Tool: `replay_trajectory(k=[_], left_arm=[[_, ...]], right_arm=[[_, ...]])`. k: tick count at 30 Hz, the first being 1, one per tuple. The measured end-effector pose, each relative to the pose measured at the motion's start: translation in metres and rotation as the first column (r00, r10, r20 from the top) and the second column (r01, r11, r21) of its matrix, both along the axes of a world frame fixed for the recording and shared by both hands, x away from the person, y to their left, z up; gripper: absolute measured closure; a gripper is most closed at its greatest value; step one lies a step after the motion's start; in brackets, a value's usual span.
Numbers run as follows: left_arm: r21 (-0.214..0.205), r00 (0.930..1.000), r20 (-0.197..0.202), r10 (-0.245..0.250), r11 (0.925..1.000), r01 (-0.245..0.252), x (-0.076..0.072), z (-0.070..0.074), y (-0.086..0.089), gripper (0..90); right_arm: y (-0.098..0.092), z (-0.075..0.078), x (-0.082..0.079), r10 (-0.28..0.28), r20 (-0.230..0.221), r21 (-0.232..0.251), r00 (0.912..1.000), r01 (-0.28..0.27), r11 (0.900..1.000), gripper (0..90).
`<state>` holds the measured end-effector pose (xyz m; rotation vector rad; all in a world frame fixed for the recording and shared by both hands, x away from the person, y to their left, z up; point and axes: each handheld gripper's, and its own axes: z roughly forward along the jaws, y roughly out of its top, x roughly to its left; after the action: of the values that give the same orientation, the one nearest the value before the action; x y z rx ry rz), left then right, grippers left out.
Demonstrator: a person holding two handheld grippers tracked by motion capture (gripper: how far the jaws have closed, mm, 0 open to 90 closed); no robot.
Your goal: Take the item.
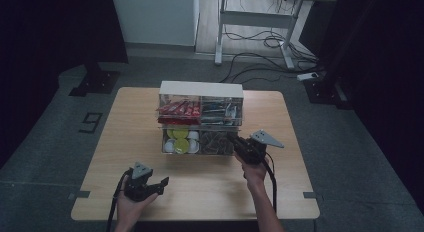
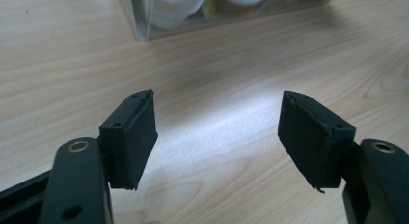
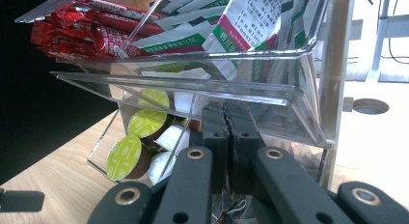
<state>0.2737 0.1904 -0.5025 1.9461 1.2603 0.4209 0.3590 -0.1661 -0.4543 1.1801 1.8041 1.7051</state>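
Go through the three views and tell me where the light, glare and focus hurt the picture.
High view: dim overall, room edges nearly black, clear organizer lit best. Left gripper view: a bright patch on the table between the open left tool pads; the organizer's corner at the top is blurred. Right gripper view: reflections streak the clear shelf, the shut right tool is dark, and the left background is black.

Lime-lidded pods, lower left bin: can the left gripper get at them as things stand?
Probably yes. The left gripper sits open over bare table, the clear organizer ahead; the pods lie in its lower left bin, though whether that bin's front is open is unclear.
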Motion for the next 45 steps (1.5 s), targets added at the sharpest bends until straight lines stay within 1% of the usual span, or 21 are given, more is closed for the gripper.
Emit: replay_trajectory(k=[6,9,13,15,16,17,20,24,30,38,42,45], left_arm=[[0.004,0.9998,0.019,-0.008,1.0000,0.008,0.006,0.008,-0.009,30.0],[0.000,0.9993,0.037,-0.003,1.0000,0.003,0.009,0.015,-0.012,30.1],[0.003,0.9987,0.050,0.002,1.0000,-0.002,0.016,0.020,-0.017,30.1],[0.005,0.9986,0.053,0.005,1.0000,-0.005,0.018,0.021,-0.019,30.2],[0.012,0.9985,0.054,0.011,0.9999,-0.012,0.021,0.021,-0.021,30.2],[0.012,0.9985,0.054,0.011,0.9999,-0.012,0.021,0.021,-0.021,30.2],[0.018,0.9977,0.063,0.023,0.9995,-0.025,0.029,0.022,-0.026,30.4],[0.024,0.9971,0.069,0.033,0.9991,-0.035,0.035,0.023,-0.031,30.5],[0.025,0.9961,0.080,0.036,0.9990,-0.038,0.040,0.026,-0.037,30.5],[0.037,0.9944,0.096,0.043,0.9982,-0.047,0.048,0.028,-0.045,30.5],[0.051,0.9940,0.103,0.038,0.9978,-0.044,0.052,0.029,-0.049,30.2],[0.053,0.9934,0.108,0.038,0.9976,-0.044,0.054,0.029,-0.052,30.0]], right_arm=[[0.000,0.000,0.000,-0.001,-0.002,0.001,1.0000,0.001,1.0000,87.1],[-0.001,0.001,0.000,0.000,-0.002,-0.002,1.0000,0.000,1.0000,87.2],[-0.001,0.001,0.000,0.000,0.000,-0.004,1.0000,0.000,1.0000,87.2],[-0.001,0.001,0.000,-0.001,0.002,-0.002,1.0000,0.001,1.0000,87.2],[-0.001,0.001,0.000,0.000,0.001,-0.001,1.0000,0.000,1.0000,87.3],[-0.001,0.001,0.000,0.000,0.001,-0.001,1.0000,0.000,1.0000,87.3],[-0.002,0.001,-0.001,0.000,0.002,-0.003,1.0000,0.000,1.0000,87.3],[-0.002,0.001,-0.001,0.001,0.000,-0.001,1.0000,-0.001,1.0000,87.3],[-0.002,0.001,-0.001,0.002,0.000,0.000,1.0000,-0.002,1.0000,87.3],[-0.002,0.002,-0.001,0.003,0.001,0.001,1.0000,-0.003,1.0000,87.2],[-0.002,0.002,-0.001,0.002,0.001,0.001,1.0000,-0.002,1.0000,87.2],[-0.002,0.002,-0.001,0.003,-0.001,0.002,1.0000,-0.003,1.0000,87.2]])
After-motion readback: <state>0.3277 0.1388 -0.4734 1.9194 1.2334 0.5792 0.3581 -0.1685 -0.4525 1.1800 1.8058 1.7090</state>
